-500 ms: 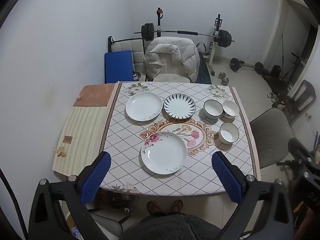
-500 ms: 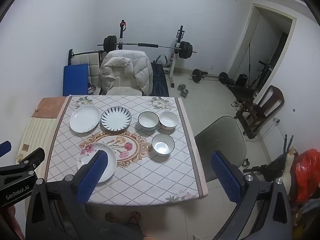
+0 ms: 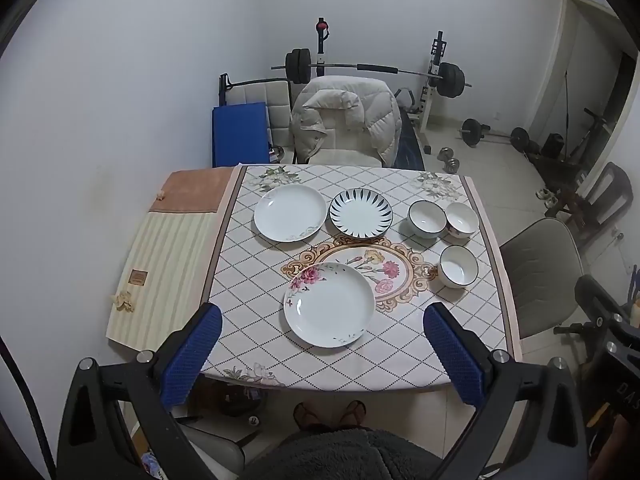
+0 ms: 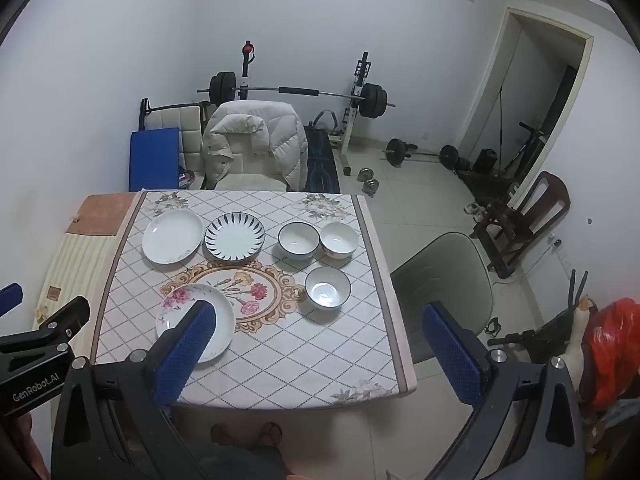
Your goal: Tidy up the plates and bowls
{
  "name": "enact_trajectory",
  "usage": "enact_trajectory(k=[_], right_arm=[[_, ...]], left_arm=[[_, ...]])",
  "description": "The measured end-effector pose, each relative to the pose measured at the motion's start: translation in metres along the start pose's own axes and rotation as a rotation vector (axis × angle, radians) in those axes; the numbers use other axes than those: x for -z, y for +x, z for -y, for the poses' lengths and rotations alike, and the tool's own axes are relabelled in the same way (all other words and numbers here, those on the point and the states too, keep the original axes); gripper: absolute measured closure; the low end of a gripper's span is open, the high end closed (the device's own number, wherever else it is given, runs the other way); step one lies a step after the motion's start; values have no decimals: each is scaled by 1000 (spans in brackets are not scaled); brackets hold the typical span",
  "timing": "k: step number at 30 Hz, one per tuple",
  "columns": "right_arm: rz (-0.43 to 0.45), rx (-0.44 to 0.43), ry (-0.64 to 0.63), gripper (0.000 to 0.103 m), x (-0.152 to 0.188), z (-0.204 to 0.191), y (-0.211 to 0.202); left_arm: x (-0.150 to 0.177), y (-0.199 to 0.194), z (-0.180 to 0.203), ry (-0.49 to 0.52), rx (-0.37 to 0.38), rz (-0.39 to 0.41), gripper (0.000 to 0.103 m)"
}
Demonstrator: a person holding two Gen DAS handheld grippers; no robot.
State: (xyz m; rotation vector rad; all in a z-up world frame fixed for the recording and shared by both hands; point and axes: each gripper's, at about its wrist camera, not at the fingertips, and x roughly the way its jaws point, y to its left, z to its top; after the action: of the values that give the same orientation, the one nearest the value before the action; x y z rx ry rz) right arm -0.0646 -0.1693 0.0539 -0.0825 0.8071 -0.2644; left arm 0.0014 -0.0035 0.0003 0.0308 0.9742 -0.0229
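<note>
Three plates lie on the table: a flower-rimmed white plate nearest me, a plain white plate at the far left, and a blue-striped plate beside it. Three bowls stand to the right: a dark-rimmed bowl, a white bowl, and a nearer blue-rimmed bowl. My left gripper hangs open high above the near table edge. My right gripper is open too, nothing between its fingers.
A striped cloth and a brown towel cover the table's left strip. A chair with a pale jacket stands behind the table, a grey chair at its right. Weights and a barbell rack fill the back.
</note>
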Motion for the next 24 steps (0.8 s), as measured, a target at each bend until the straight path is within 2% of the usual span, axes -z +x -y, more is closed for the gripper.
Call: enact_trajectory(k=[6,24], right_arm=[[-2,-2,9,0,4,-6,-8],[9,-10,16,0,2,7,-8]], left_arm=[[1,-1,1,11,7,4,0],[0,-7,-2,1,15,29,0]])
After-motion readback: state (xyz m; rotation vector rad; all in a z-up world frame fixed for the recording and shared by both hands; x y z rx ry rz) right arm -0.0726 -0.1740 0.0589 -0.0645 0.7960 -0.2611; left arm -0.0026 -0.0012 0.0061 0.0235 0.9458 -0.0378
